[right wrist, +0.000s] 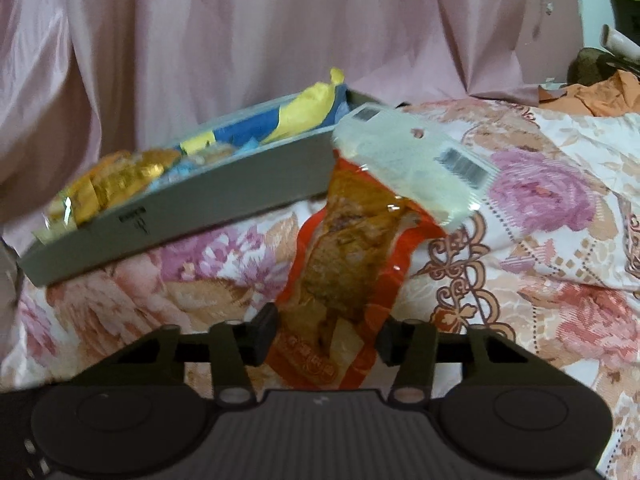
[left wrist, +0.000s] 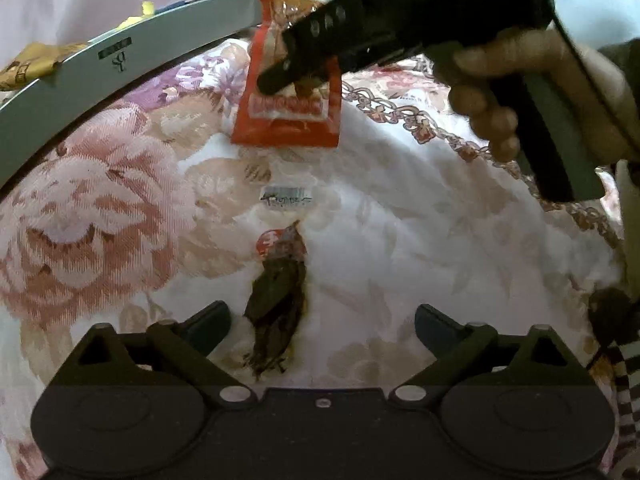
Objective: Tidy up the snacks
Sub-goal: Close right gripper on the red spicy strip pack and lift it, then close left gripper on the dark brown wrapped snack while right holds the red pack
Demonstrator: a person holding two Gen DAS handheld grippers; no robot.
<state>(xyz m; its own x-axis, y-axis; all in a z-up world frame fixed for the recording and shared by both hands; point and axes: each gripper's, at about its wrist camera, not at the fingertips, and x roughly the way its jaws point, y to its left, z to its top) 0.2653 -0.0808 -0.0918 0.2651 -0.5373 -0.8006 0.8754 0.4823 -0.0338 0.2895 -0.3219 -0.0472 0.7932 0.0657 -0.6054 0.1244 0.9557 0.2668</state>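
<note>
A: Where does the sorting stand?

B: The grey tray (right wrist: 176,216) already holds several packets: a gold-wrapped snack (right wrist: 116,180) at its near-left end and a blue-and-yellow packet (right wrist: 304,112) further back. Those look done.

A: And the red one?

B: The right gripper (right wrist: 324,336) has its fingers pressed on the lower end of the red snack packet (right wrist: 352,256), which hangs just beside the tray's right end, its clear header with the barcode reaching up level with the rim. It is not in the tray yet.

A: The other tool?

B: The left gripper (left wrist: 320,320) has its fingers apart, holding nothing. It hovers over the floral bedspread (left wrist: 100,208), well in front of the tray, above a clear packet with dark contents (left wrist: 276,292), possibly dried greens; the blur makes that uncertain.

A: So what remains?

B: By this view, the red packet still needs placing, then the clear one.
</note>
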